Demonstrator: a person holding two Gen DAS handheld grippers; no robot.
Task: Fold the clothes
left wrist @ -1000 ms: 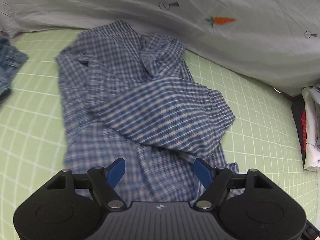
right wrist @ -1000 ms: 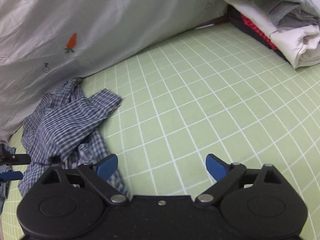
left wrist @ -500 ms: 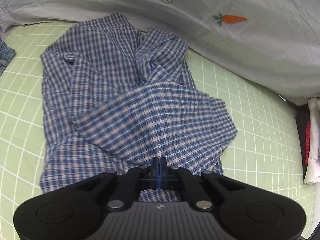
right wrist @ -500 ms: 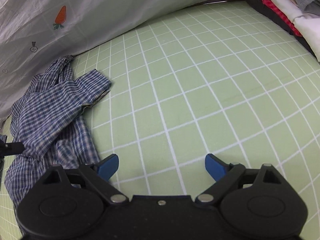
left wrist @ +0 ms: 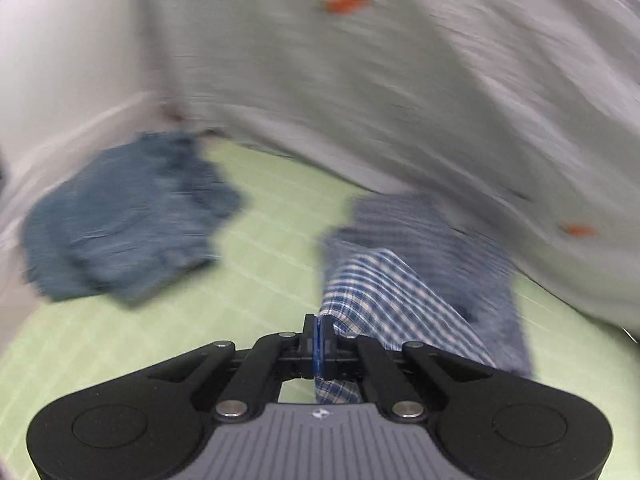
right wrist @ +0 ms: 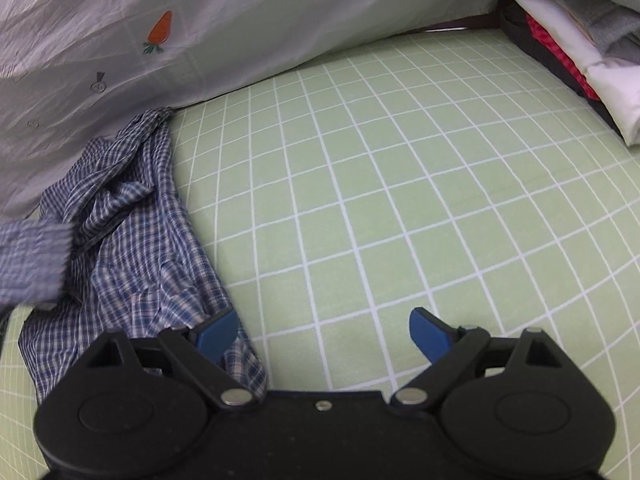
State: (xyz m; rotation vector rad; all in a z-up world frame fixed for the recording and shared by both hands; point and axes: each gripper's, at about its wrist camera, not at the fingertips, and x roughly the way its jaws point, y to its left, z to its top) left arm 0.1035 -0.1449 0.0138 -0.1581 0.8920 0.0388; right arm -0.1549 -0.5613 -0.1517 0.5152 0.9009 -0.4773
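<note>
A blue and white checked shirt [right wrist: 132,240] lies crumpled on the green grid sheet [right wrist: 400,200] at the left of the right wrist view. My left gripper [left wrist: 319,344] is shut on a sleeve of the shirt [left wrist: 384,292] and holds it lifted; that view is blurred by motion. The lifted sleeve shows blurred at the left edge of the right wrist view [right wrist: 32,260]. My right gripper [right wrist: 322,334] is open and empty, low over the sheet, its left finger at the shirt's near edge.
A blue denim garment [left wrist: 128,216] lies on the sheet to the left of the shirt. A grey cover with carrot prints [right wrist: 160,32] runs along the back. A stack of folded clothes [right wrist: 580,40] sits at the far right.
My left gripper closed on the sleeve and has swung left and up with it, pulling it off the shirt. My right gripper has come closer to the shirt's near edge, still open.
</note>
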